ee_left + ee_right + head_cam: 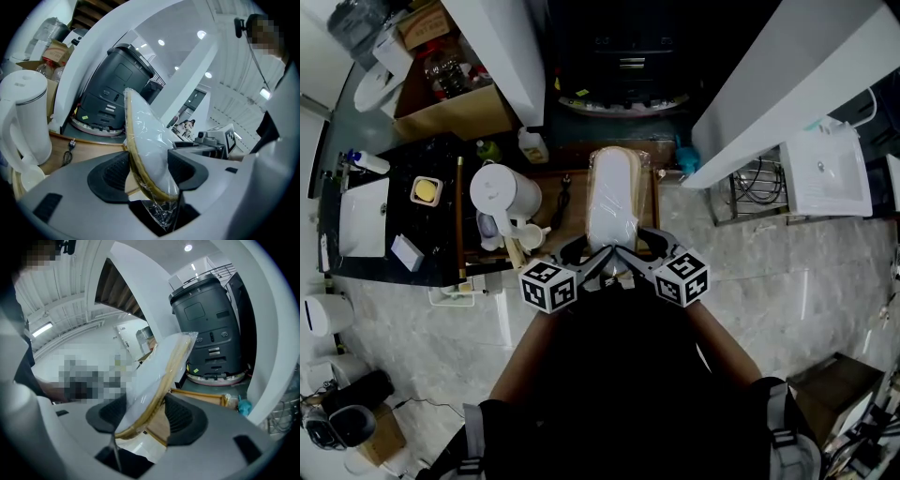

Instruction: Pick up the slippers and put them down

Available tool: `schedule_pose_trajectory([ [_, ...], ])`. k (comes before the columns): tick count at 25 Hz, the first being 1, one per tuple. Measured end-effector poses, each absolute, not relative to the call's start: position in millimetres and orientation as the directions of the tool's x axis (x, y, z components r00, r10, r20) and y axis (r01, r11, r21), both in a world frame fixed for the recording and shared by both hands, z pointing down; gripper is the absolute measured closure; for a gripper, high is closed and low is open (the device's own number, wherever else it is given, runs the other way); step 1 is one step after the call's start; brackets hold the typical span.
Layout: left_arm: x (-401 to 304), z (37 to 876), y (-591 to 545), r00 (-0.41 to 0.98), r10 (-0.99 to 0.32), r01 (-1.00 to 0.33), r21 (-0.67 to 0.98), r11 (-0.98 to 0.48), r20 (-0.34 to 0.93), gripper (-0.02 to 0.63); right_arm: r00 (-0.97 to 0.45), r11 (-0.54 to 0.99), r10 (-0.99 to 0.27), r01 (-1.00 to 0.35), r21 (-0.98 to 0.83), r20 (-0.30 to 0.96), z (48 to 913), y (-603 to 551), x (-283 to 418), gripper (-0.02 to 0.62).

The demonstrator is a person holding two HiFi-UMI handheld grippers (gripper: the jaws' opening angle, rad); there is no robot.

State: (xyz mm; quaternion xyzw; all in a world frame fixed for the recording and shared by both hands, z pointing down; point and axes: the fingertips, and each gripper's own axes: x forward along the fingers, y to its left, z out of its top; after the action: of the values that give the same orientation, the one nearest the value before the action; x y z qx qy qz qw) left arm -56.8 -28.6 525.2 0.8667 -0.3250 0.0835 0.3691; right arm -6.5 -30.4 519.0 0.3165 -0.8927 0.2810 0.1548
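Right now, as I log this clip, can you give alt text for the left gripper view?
The left claw grips plastic-wrapped white slippers, tan sole edge showing, between its jaws. A white kettle stands at left, a dark grey machine behind.

Low wooden table [572,183] stands on pale marble tile floor [787,281]. On the table: white kettle [502,192] at left end, black plug with cord [562,199] just beside it, and a white cup [531,236] near the front left corner.
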Motion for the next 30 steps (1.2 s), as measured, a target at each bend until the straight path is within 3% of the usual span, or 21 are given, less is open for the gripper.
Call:
schedule_pose_trajectory([
  [23, -40, 567, -33, 0.784, -0.41, -0.621, 0.602, -0.501, 0.467, 0.348, -0.731, 0.604, -0.435, -0.669, -0.432, 0.525, 559, -38, 10, 0.333],
  [30, -37, 589, -34, 0.772, -0.374, -0.635, 0.602, -0.484, 0.515, 0.348, -0.738, 0.613, -0.365, -0.649, -0.45, 0.568, 583, -41, 12, 0.333],
])
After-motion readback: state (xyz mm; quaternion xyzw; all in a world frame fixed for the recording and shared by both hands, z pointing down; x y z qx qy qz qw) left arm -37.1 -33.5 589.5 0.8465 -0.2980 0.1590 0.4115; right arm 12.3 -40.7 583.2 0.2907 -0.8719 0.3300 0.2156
